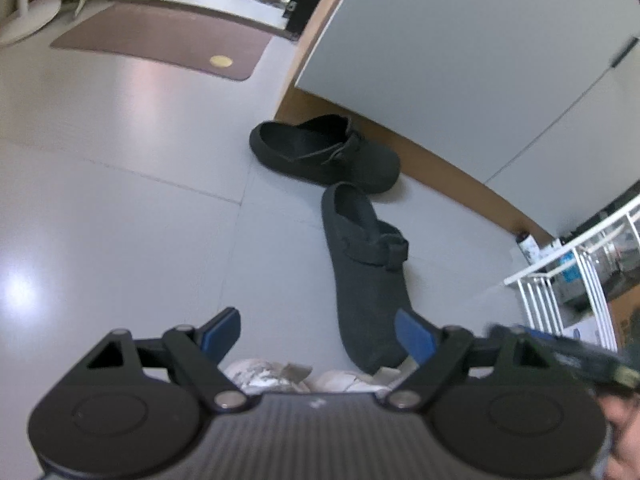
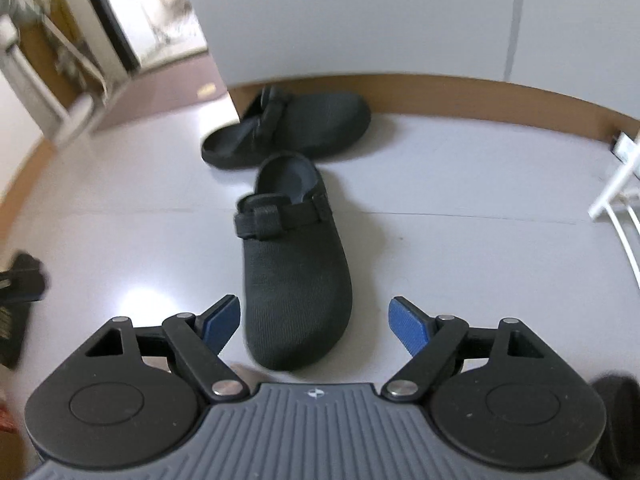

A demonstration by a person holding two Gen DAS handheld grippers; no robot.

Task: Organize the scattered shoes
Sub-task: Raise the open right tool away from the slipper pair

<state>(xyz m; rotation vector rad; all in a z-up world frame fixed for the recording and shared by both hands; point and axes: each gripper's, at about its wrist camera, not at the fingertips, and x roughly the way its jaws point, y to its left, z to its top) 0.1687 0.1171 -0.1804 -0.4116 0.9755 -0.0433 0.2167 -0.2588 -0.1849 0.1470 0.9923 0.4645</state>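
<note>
2 black clogs on the pale floor (image 2: 460, 248). The far clog (image 2: 296, 130) lies along the brown baseboard (image 2: 480, 98); the near clog (image 2: 294, 276) points away from it, heel just beside the far one. Right gripper (image 2: 314, 326) hangs spread wide over the near clog's toe, gripping nothing. Left gripper (image 1: 318, 336) is spread too, empty, with a white shoe (image 1: 280, 376) partly hidden beneath it.

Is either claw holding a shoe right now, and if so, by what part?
Nothing is held. The left claw and right claw are both open and empty; the near clog lies free on the floor.
</note>
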